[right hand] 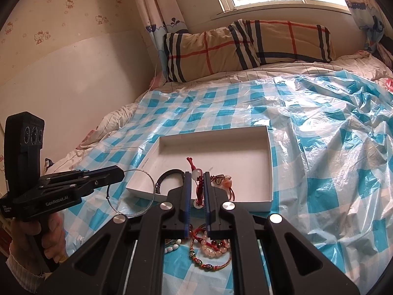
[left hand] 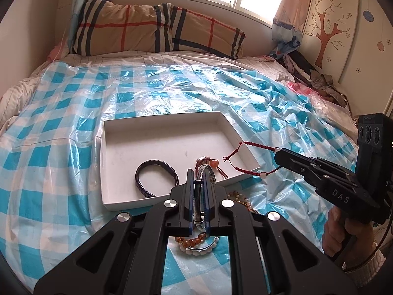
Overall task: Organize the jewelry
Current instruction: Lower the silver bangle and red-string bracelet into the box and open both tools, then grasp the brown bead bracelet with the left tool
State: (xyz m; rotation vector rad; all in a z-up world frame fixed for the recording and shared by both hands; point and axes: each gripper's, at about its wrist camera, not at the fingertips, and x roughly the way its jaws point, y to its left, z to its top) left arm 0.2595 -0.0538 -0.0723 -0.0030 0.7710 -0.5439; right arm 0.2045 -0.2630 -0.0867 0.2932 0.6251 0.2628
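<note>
A shallow white box lies on the blue checked plastic sheet. Inside it lie a dark braided bracelet and an orange-stone piece. My left gripper is shut on a thin clear bangle, held above the box's near edge. My right gripper is shut on a red cord bracelet with white beads, held over the box's right side. A pile of beaded bracelets lies on the sheet in front of the box.
A plaid pillow lies at the bed's head under the window. Crumpled clothes are piled at the far right of the bed. A wall runs along the bed's left side.
</note>
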